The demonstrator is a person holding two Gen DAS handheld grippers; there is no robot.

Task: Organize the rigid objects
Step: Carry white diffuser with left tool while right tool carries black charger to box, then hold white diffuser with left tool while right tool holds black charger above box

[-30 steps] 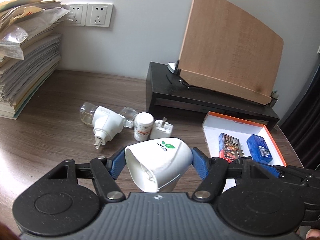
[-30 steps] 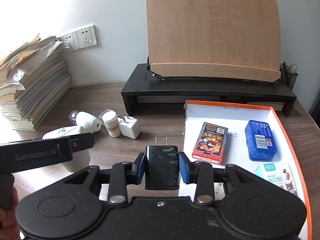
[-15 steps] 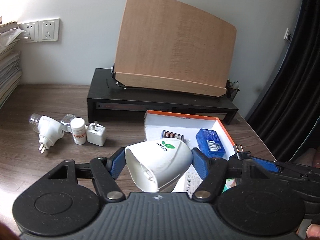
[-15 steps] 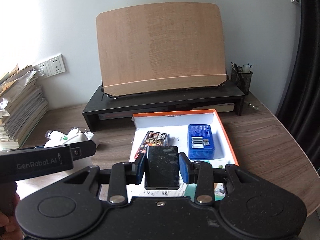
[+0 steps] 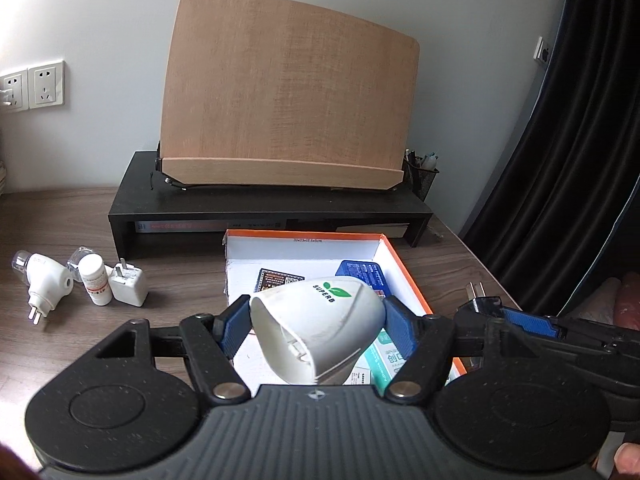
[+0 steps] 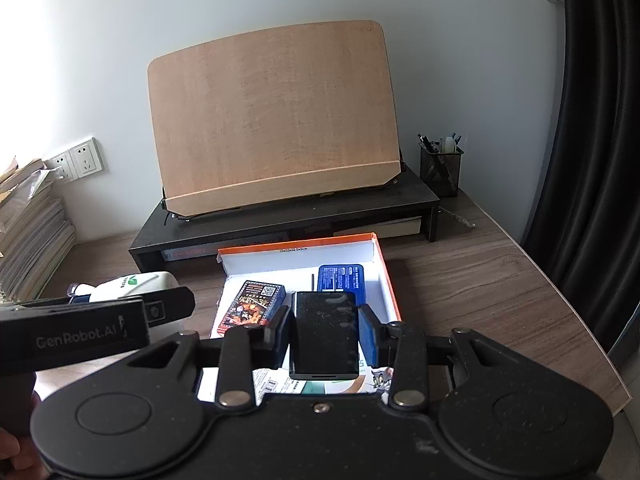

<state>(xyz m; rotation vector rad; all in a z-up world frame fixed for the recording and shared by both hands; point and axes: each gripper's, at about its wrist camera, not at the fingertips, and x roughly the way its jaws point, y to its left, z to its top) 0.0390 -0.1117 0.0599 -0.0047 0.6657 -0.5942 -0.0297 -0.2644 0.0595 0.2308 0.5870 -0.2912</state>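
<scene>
Left wrist view: the left gripper has its blue fingers clenched on a white plug-in device printed with a green leaf and the word SUPERB, held in the air over the near part of an orange-rimmed box. The box is white inside and lies on the wooden surface in front of a black riser that carries a tilted wooden board. Inside the box a dark card pack and a blue case show past the device. To the left, well apart from the box, a second white plug-in device, a small white bottle and a white charger cube sit close together on the surface.

In the right wrist view, the right gripper grips a black charger between its fingers, held above the same box, with the card pack and blue case beyond it. A mesh pen cup stands at the riser's right end, and a stack of papers rises at the left edge below the wall sockets.
</scene>
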